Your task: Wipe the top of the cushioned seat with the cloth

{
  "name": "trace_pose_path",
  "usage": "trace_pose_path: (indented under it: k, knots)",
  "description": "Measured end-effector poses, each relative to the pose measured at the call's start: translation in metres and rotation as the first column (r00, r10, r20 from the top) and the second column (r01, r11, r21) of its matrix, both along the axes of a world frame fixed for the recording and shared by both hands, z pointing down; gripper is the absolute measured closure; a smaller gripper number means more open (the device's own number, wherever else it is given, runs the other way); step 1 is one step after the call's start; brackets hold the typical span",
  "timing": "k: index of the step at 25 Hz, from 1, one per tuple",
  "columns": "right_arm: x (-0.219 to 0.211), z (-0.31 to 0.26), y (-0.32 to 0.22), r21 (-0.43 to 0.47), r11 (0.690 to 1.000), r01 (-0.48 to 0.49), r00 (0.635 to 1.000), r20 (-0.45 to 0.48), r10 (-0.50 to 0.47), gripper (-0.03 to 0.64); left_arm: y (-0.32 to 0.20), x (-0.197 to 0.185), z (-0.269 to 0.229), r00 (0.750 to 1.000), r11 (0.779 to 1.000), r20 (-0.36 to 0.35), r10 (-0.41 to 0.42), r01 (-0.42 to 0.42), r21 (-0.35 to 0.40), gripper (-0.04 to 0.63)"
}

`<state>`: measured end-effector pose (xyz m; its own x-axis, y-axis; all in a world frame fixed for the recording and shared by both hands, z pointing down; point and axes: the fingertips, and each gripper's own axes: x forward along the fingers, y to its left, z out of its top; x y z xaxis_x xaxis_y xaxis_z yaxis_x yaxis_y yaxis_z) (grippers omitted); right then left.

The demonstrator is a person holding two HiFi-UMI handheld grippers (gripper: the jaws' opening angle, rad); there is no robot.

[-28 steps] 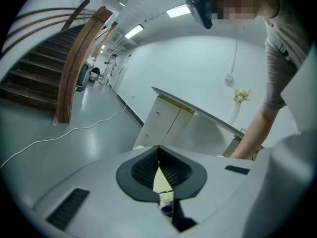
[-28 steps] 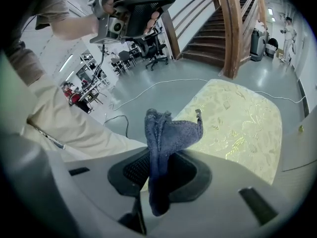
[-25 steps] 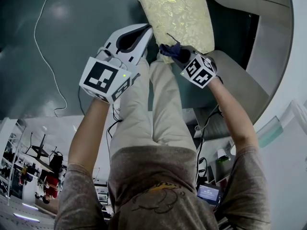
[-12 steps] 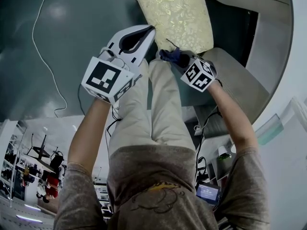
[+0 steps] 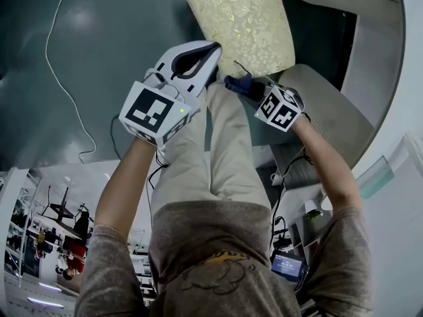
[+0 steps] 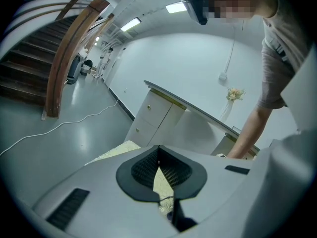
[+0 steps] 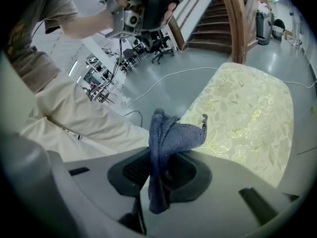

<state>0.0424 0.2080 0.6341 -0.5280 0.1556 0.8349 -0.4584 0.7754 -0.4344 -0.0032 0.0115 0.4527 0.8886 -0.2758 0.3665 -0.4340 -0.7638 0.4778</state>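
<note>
Right tongs (image 7: 159, 165) pinch blue cloth (image 7: 171, 133) at near edge of yellow cushioned seat (image 7: 247, 113); left tongs (image 6: 158, 155) pressed together, empty, beside.

Grey-brown T-shirt (image 5: 218, 259), beige trousers (image 5: 221, 154); white left tool (image 5: 213, 49), right tool (image 5: 232, 83); black-and-white marker cubes (image 5: 153, 113).

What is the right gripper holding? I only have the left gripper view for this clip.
Observer: The right gripper is shut on a blue cloth.
Operator: Where is the cloth relative to the seat?
Observer: At the near edge of the yellow cushioned seat. I cannot tell whether it touches.
Operator: And my gripper, seen from above?
Observer: The head view shows the left gripper with its tip at that same edge, left of the cloth.
</note>
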Motion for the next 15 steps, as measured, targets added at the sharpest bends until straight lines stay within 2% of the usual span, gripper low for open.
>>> trace_pose_path:
  k: [7,11,15]
  knots:
    - [0.025,-0.021,-0.099,0.124,0.989,-0.082,0.997,-0.002,0.083,0.520,-0.002,0.012,-0.006,1.000,1.000,-0.017,0.020,-0.020,0.003,0.577]
    - [0.031,-0.034,-0.168,0.232,0.966,-0.112,0.993,-0.008,0.117,0.520,-0.006,0.013,-0.011,1.000,1.000,-0.022,0.017,-0.017,0.001,0.577]
    - [0.031,-0.043,-0.223,0.293,0.947,-0.132,0.990,0.002,0.138,0.520,-0.011,0.012,-0.014,1.000,1.000,-0.022,0.005,-0.005,0.000,0.577]
